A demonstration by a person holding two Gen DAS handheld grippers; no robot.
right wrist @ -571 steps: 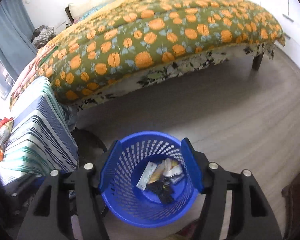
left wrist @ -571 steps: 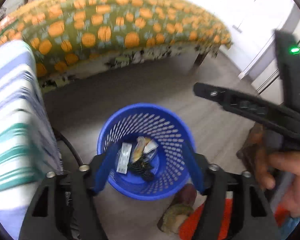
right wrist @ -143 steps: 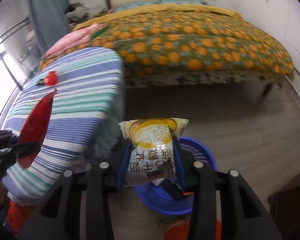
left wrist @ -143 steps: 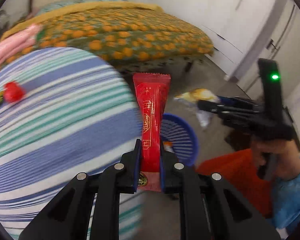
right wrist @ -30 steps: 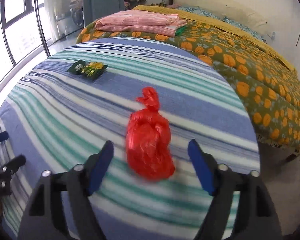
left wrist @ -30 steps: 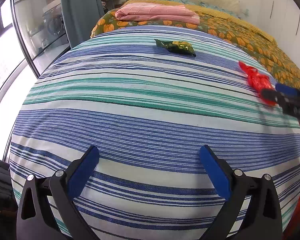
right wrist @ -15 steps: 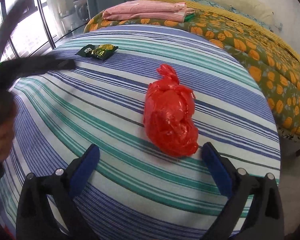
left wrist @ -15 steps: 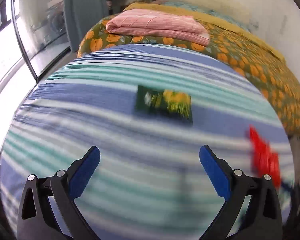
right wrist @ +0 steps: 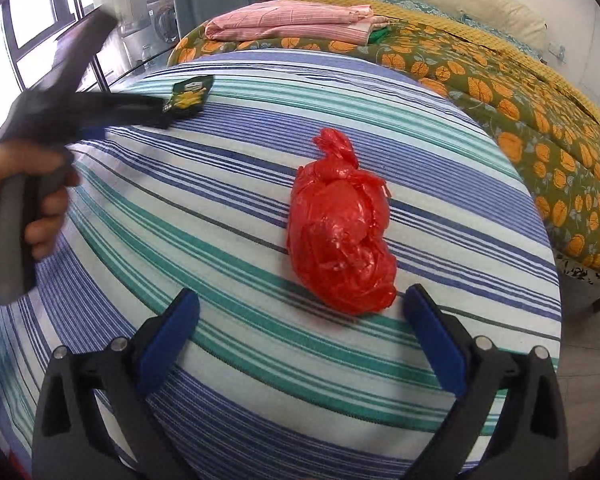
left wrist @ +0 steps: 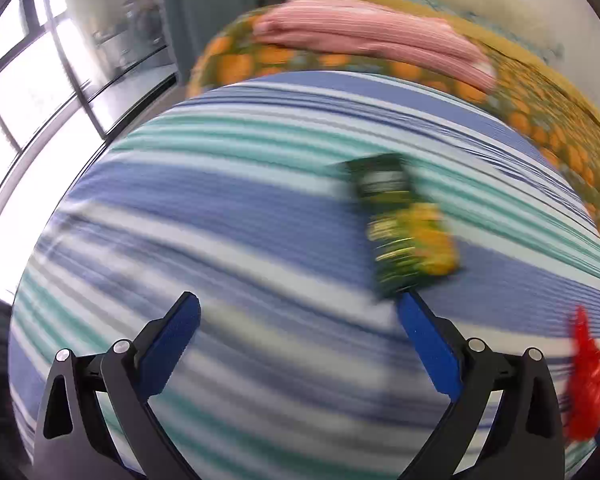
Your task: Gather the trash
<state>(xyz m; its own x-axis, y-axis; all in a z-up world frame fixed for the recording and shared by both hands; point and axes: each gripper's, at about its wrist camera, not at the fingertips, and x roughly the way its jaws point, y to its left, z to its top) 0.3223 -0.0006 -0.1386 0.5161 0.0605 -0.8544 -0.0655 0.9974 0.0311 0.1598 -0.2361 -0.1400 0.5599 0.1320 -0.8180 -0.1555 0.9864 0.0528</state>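
- The red bag [right wrist: 342, 232] lies on the striped bench [right wrist: 220, 216], knotted at the far end. It is just in front of the right tongs [right wrist: 300, 308].
- The right tongs have just been opening and now stand wide apart. Nothing is between them yet. The bag's near end sits close by the right-side finger.
- The green snack packet [left wrist: 404, 232] lies flat on the bench, farther back. The left tongs [left wrist: 298, 320] are apart too, and empty. The packet is off to their right side, by the right-side finger.
- To do this well, I think each pair of tongs should slide over so its thing sits in the middle.
- Then go down low and squeeze. The bag looks soft, so grab its fat middle. The packet is flat, so pinch it by an edge.
- The bed [right wrist: 500, 80] with orange spots is behind the bench.
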